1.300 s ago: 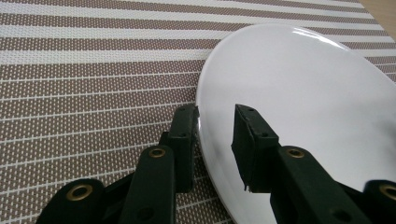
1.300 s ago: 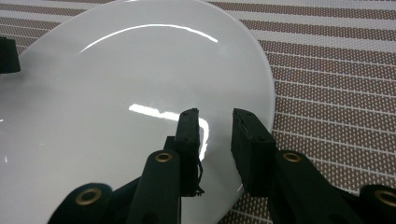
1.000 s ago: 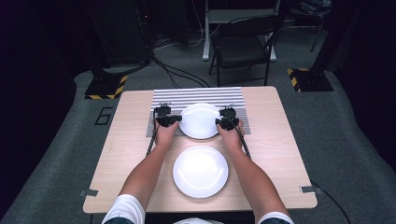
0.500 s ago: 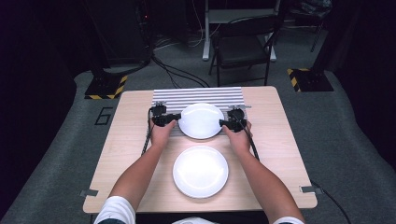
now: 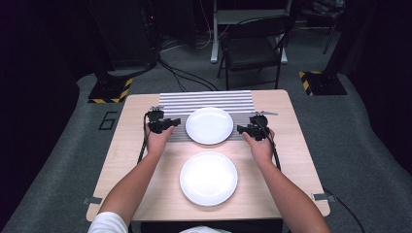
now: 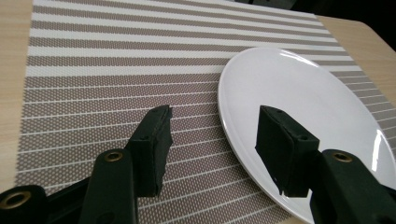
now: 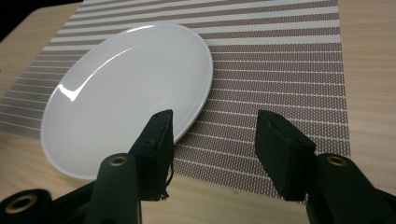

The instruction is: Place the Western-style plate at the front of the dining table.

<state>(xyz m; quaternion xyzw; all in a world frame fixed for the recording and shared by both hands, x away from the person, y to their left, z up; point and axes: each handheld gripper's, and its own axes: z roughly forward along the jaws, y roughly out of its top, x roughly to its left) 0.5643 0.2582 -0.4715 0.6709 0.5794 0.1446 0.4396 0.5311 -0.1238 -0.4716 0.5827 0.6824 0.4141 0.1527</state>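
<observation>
- The far plate is sat on the striped mat, between both tools.
- Left tool and right tool: jaws just opened, nothing gripped, plate let go.

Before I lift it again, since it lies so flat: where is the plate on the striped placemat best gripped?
Grip the white plate by its thin raised rim, at its left and right edges, coming in level from each side. It lies flat on the striped placemat, so only the rim offers purchase. The left gripper and right gripper, jaws just opened with nothing between them, already flank those edges.
</observation>
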